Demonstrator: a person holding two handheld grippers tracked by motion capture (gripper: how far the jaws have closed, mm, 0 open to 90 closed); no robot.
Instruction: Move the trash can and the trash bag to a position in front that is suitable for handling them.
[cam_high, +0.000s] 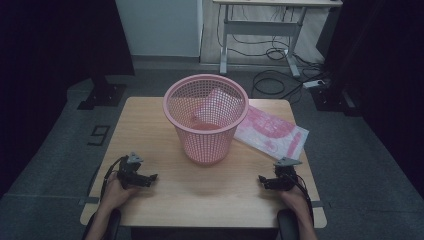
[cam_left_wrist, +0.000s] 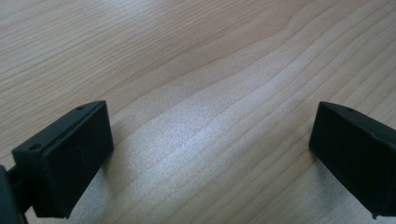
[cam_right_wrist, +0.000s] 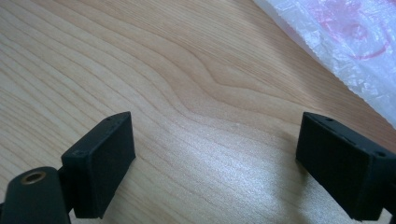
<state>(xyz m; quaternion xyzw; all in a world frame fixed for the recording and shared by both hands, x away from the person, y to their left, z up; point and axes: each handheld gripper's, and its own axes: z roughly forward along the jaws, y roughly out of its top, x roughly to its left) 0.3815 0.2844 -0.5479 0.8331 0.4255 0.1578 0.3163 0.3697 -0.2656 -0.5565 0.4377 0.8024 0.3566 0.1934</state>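
Note:
A pink mesh wastebasket (cam_high: 206, 117) stands upright at the middle of the wooden table (cam_high: 150, 125), with something pale inside it. A white plastic bag with pink print (cam_high: 272, 132) lies flat to its right; its edge (cam_right_wrist: 345, 42) shows in the right gripper view. My left gripper (cam_high: 150, 178) rests near the table's front left, held by a hand, open over bare wood (cam_left_wrist: 210, 130). My right gripper (cam_high: 263, 181) rests at the front right, open too, with bare wood between its jaws (cam_right_wrist: 215, 149).
Past the table's far edge stands a desk frame (cam_high: 260, 30) with cables (cam_high: 280, 75) and a power strip on the grey floor. A dark stand base (cam_high: 102, 95) sits at the back left. Bare wood lies between the two grippers in front of the basket.

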